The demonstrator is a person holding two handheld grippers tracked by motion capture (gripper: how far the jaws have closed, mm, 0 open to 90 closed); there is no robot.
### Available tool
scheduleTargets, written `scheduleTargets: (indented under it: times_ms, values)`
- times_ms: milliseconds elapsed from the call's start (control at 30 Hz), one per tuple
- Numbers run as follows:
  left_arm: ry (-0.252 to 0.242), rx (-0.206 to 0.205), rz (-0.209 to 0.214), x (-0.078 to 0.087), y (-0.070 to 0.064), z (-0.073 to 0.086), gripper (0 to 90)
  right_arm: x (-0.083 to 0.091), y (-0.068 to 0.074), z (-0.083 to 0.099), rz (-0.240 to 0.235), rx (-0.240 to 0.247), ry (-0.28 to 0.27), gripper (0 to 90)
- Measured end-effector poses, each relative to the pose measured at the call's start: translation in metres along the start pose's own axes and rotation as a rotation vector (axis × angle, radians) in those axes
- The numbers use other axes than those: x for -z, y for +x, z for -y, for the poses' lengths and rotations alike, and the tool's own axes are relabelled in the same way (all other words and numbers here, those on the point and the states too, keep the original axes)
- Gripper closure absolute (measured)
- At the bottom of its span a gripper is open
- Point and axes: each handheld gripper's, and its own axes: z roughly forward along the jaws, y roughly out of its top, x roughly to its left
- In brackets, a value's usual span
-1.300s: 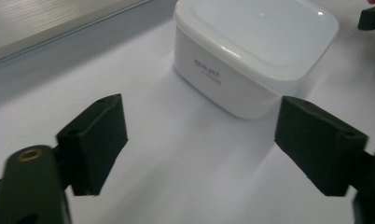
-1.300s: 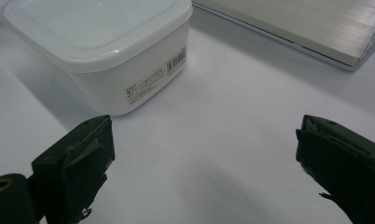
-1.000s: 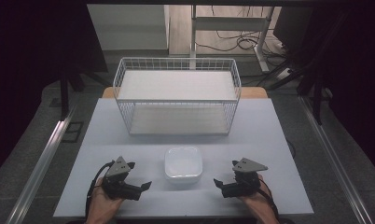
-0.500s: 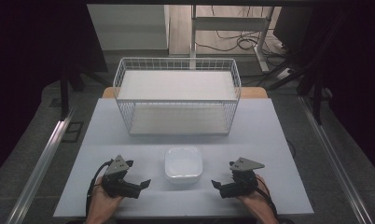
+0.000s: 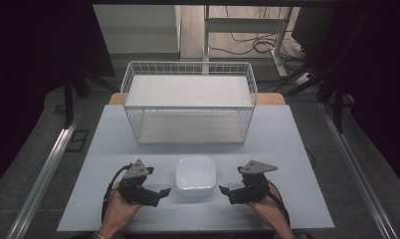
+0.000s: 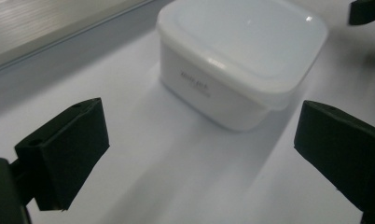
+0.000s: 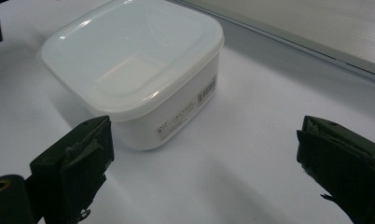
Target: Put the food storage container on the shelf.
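A white square plastic container (image 5: 195, 174) with its lid on sits on the white table near the front edge. My left gripper (image 5: 160, 192) rests low on the table just left of it, open, jaws pointing at the container (image 6: 241, 60). My right gripper (image 5: 227, 191) mirrors it on the right side, open as well. In the left gripper view, the left gripper (image 6: 199, 140) has bare table between its jaws, a short gap from the box. In the right gripper view, the right gripper (image 7: 206, 158) has the labelled side of the container (image 7: 129, 70) just ahead.
A white wire basket (image 5: 188, 99) with a shelf inside stands at the back of the table (image 5: 287, 149). Dark floor, a metal rail and cables lie beyond the table edges. The other gripper's jaw tip (image 6: 367, 11) peeks in past the container.
Both grippers have edged slightly inward toward the container. The container has not moved, and the jaws stay apart.
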Motion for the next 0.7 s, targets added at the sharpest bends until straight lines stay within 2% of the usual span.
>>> scheduleTargets:
  times_ms: [133, 333, 467, 633, 700]
  values:
    - [-0.019, 0.025, 0.025, -0.003, 0.003, -0.008, 5.7, -0.004, 0.002, -0.008, 0.006, 0.014, -0.003, 2.3]
    - [-0.005, 0.005, 0.033, -0.011, 0.004, -0.022, 9.2, -0.013, 0.001, -0.026, 0.011, -0.001, 0.008, 3.6]
    - [0.015, 0.000, 0.044, -0.023, 0.004, -0.033, 10.7, -0.024, -0.001, -0.040, -0.014, -0.040, 0.026, 9.3]
    - [0.038, 0.002, 0.063, -0.037, 0.004, -0.039, 11.5, -0.033, 0.000, -0.048, -0.034, -0.035, 0.046, 14.3]
    - [0.048, 0.015, 0.066, -0.042, 0.004, -0.040, 12.1, -0.039, 0.000, -0.050, -0.040, -0.042, 0.063, 15.0]
